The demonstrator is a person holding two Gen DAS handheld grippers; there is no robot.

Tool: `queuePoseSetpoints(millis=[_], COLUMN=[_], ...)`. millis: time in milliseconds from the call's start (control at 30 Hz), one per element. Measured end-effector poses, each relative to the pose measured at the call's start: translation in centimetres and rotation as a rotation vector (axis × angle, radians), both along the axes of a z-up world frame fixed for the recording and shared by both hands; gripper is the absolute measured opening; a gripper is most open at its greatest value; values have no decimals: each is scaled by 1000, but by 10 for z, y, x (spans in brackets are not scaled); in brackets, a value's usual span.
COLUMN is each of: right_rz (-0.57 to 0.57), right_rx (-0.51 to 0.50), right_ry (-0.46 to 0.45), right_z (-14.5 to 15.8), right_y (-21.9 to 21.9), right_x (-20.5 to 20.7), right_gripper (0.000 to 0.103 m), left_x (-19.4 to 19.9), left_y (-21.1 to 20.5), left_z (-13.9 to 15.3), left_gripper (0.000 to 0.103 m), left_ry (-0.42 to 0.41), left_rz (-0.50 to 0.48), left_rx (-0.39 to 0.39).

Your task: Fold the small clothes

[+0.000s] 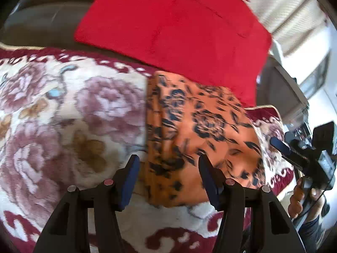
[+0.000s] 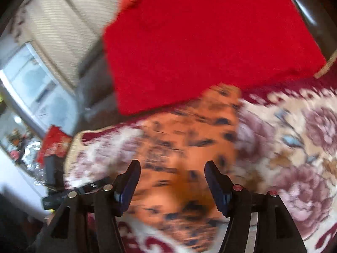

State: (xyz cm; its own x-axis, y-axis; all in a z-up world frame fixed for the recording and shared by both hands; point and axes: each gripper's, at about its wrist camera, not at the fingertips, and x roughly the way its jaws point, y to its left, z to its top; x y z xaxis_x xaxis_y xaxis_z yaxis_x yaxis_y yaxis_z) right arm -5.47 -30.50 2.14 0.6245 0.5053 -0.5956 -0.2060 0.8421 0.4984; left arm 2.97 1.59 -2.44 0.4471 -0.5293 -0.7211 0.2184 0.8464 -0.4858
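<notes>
An orange cloth (image 1: 202, 130) with dark flower prints lies folded on a floral blanket (image 1: 69, 113); the right wrist view shows the orange cloth (image 2: 179, 143) blurred. My left gripper (image 1: 168, 162) hovers above the cloth's near part, jaws open, nothing between them. Also open and empty, my right gripper (image 2: 172, 168) hangs over the same cloth. The left wrist view catches the right gripper (image 1: 303, 149) at the right edge, held by a hand (image 1: 299, 198).
A red cushion (image 1: 174, 27) leans behind the cloth on a dark sofa (image 1: 42, 19); the right wrist view has the red cushion (image 2: 206, 42) too. A window with blinds (image 2: 69, 27) is to one side. A red item (image 2: 52, 145) sits beyond the blanket's edge.
</notes>
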Motion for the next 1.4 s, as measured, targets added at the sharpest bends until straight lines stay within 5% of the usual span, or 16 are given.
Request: queuePoseSetpoints(millis=[100,167,233,400,533,833,1400], right_rz=[25,-28,-48,-42,-72,-204,-250], right_rx=[-23,-28,19,-97,-153,-367,-409], right_ry=[103,205,175,75,154,11,126], right_z=[-33,-69,-59,-28,-54,2,15], right_y=[15,4,0,14,6,24,53], right_x=[-1,4,-3,-11,-7,-57,-94], right_gripper=[75,67,64,76,79,83,92], left_x=[7,6,-1,-13,-31,-67,-85], left_y=[-17,-18,-16,-22,-28,-37,-58], left_z=[-29,-44,-35,-10,8,63,107], left_gripper=[62,63,63,63,73,88,89], left_ry=[82,134,92,15,-19,-172,-258], left_rz=[-25,-28,-9,10,35,147,166], left_rx=[63,60,61,110,170,290,421])
